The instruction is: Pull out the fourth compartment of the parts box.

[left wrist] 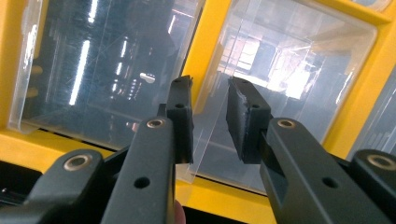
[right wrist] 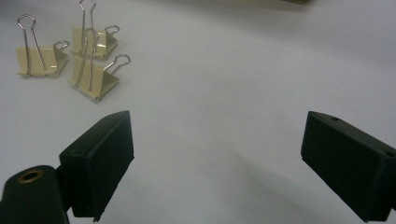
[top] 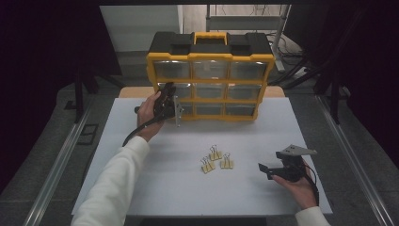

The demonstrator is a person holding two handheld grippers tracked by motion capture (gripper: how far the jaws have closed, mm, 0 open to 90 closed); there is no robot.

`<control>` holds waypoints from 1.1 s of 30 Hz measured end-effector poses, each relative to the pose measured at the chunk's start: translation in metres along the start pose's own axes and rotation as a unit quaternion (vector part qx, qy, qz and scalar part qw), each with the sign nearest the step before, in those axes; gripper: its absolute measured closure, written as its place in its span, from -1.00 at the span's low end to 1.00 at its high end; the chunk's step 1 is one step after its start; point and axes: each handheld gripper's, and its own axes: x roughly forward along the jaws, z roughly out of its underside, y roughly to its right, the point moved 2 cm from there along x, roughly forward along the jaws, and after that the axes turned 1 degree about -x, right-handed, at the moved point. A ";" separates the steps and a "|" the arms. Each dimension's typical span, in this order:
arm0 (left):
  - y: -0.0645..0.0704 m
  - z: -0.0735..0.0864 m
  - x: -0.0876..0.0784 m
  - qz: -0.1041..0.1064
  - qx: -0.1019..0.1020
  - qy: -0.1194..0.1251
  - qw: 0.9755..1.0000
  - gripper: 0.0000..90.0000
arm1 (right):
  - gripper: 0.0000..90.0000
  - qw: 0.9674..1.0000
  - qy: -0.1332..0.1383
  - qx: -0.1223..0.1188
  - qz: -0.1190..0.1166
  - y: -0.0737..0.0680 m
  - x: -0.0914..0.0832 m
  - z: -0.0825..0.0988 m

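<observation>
A yellow and black organizer (top: pixel 210 56) with clear drawers stands upright at the back of the white table (top: pixel 141 188). My left gripper (top: pixel 167 92) is up against its left column of drawers. In the left gripper view its jaws (left wrist: pixel 210 93) stand narrow, with the corner edge of a clear drawer (left wrist: pixel 289 70) between the pads, which look pressed on it. Three pale yellow binder clips (top: pixel 217 160) lie mid-table. My right gripper (top: pixel 262 170) rests low at the right, pointing toward the clips (right wrist: pixel 88 70), its jaws (right wrist: pixel 215 154) wide open and holding nothing.
The organizer's yellow frame (left wrist: pixel 205 56) runs between the drawers. A cable (top: pixel 136 129) trails from the left gripper across the table. Metal rails (top: pixel 348 155) run along both sides of the table.
</observation>
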 end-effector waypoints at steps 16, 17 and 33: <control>-0.001 0.001 -0.006 0.002 -0.001 0.007 1.000 0.60 | -0.78 1.000 0.001 -0.001 0.000 0.000 0.000 0.000; 0.000 0.001 -0.006 0.002 -0.005 0.011 1.000 0.59 | -0.78 1.000 0.001 -0.001 0.000 0.000 0.000 0.000; -0.002 0.001 -0.019 0.007 0.000 0.014 1.000 0.59 | -0.78 1.000 0.002 -0.001 0.001 0.000 -0.001 0.000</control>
